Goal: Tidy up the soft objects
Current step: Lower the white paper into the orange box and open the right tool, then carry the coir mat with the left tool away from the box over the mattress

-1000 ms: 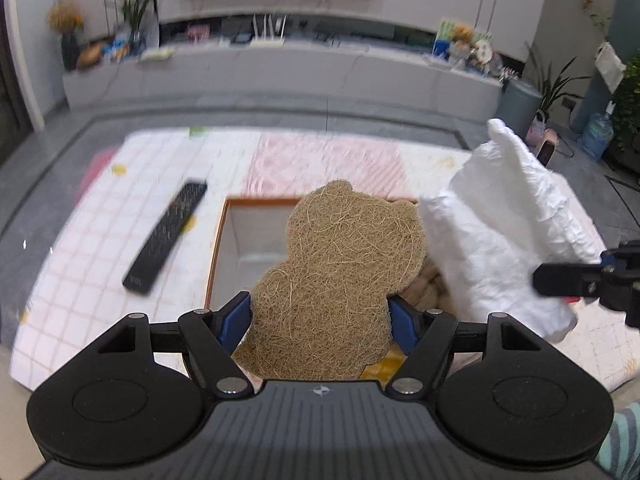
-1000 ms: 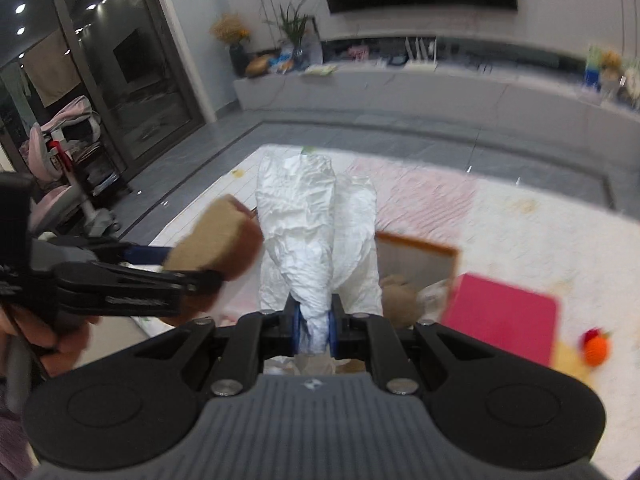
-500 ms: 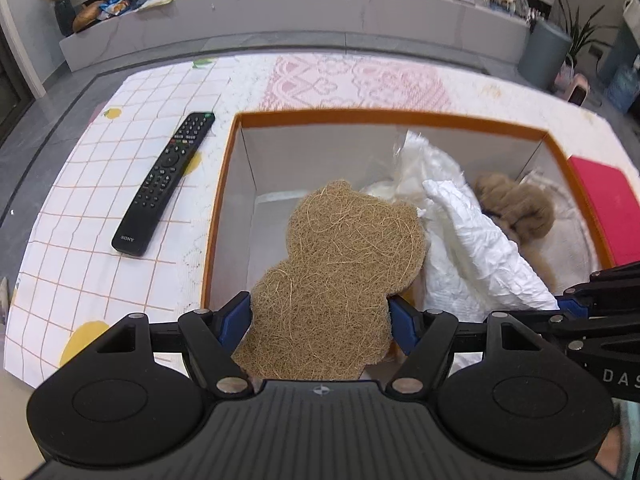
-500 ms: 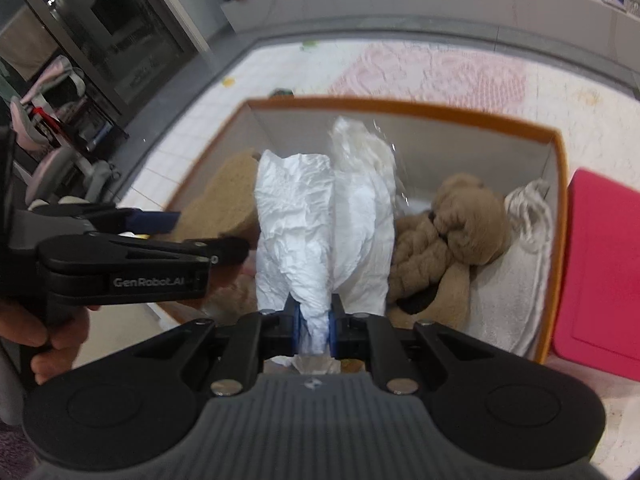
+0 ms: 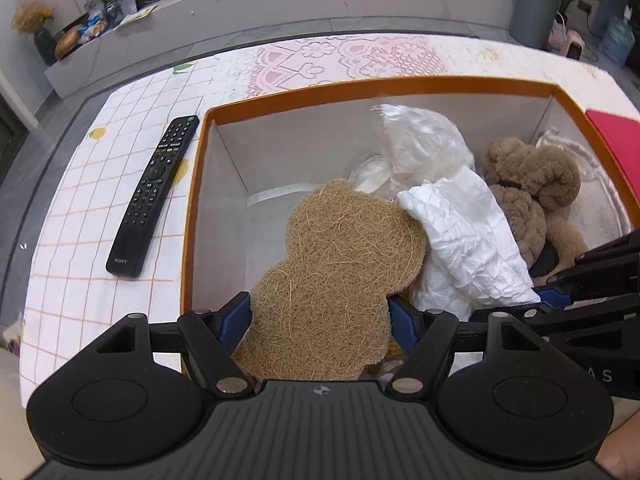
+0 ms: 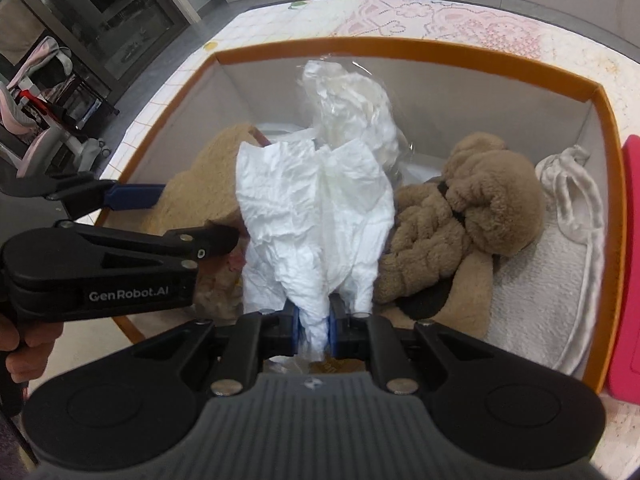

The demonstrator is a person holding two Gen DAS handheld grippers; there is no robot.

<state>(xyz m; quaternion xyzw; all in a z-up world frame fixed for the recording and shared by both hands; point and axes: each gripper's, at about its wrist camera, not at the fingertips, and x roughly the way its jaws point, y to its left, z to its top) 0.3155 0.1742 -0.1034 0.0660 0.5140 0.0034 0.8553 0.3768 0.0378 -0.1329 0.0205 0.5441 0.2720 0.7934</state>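
My left gripper (image 5: pixel 320 312) is shut on a flat brown bear-shaped fibre pad (image 5: pixel 340 264) and holds it over the near left part of an orange-rimmed box (image 5: pixel 360 84). My right gripper (image 6: pixel 314 320) is shut on a crumpled white paper cloth (image 6: pixel 316 216) that stands inside the same box (image 6: pixel 400 50). The two held things touch. In the box lie a brown plush bear (image 6: pixel 460 220), a clear bag of white stuffing (image 6: pixel 352 100) and a white towel (image 6: pixel 560 272). The left gripper also shows in the right wrist view (image 6: pixel 132 208).
A black Sony remote (image 5: pixel 154 196) lies on the checked tablecloth left of the box. A red flat object (image 6: pixel 628 272) lies right of the box. A grey low cabinet with plants stands beyond the table.
Both grippers have tilted down and lowered from above the table into the box, each with its object. The cloth and the fibre pad now sit among the box's contents.
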